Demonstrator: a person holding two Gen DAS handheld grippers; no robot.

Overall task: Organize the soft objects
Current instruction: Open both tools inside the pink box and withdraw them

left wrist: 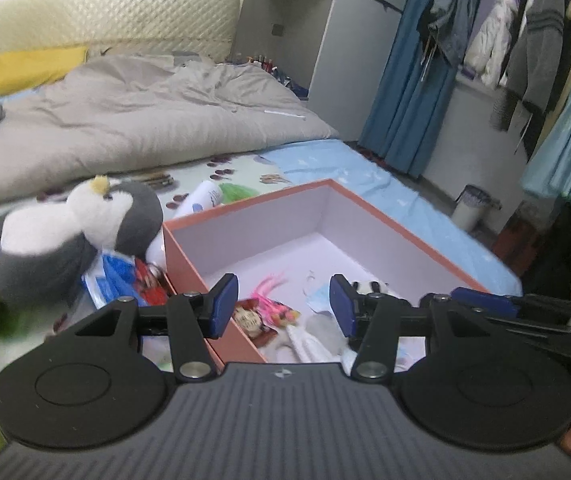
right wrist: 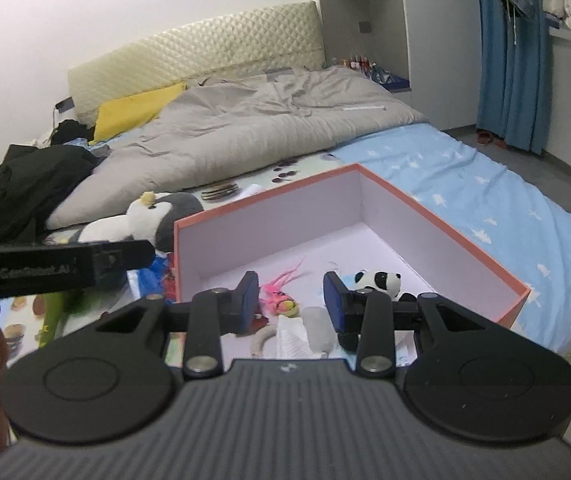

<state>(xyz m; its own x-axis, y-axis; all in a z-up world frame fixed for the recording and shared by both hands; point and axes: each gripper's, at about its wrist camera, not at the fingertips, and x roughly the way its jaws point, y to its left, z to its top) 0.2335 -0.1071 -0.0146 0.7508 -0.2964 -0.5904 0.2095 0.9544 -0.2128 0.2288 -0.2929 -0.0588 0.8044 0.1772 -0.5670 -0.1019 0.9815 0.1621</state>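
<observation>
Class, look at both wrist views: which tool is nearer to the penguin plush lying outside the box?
Left. The left tool sits over the box's near-left wall, beside the penguin plush. The right tool is farther right, over the box's inside.

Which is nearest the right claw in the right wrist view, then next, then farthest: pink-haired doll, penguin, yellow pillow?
1. Pink-haired doll: in the box, just ahead of the right claw.
2. Penguin: outside the box, to its left.
3. Yellow pillow: far back by the headboard.
</observation>
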